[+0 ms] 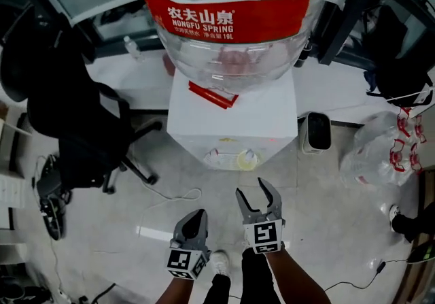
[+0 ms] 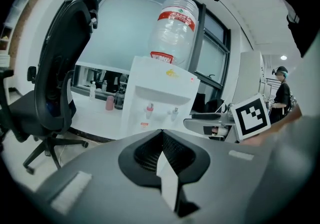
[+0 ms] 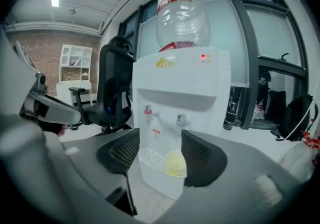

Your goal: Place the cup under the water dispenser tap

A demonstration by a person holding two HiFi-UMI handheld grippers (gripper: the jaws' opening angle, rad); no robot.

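While the head view looks down, the bottle reads "NONGFU SPRING 19L" atop the dispenser. The yellow cup sits on its tray, under a tap. Left gripper view: the left gripper has its jaws pressed together, empty. Right gripper view: the right gripper has its jaws apart, with the cup framed well beyond them.

Pale yellow cup stands upright on the dispenser's white drip tray, directly beneath the blue-grey tap.
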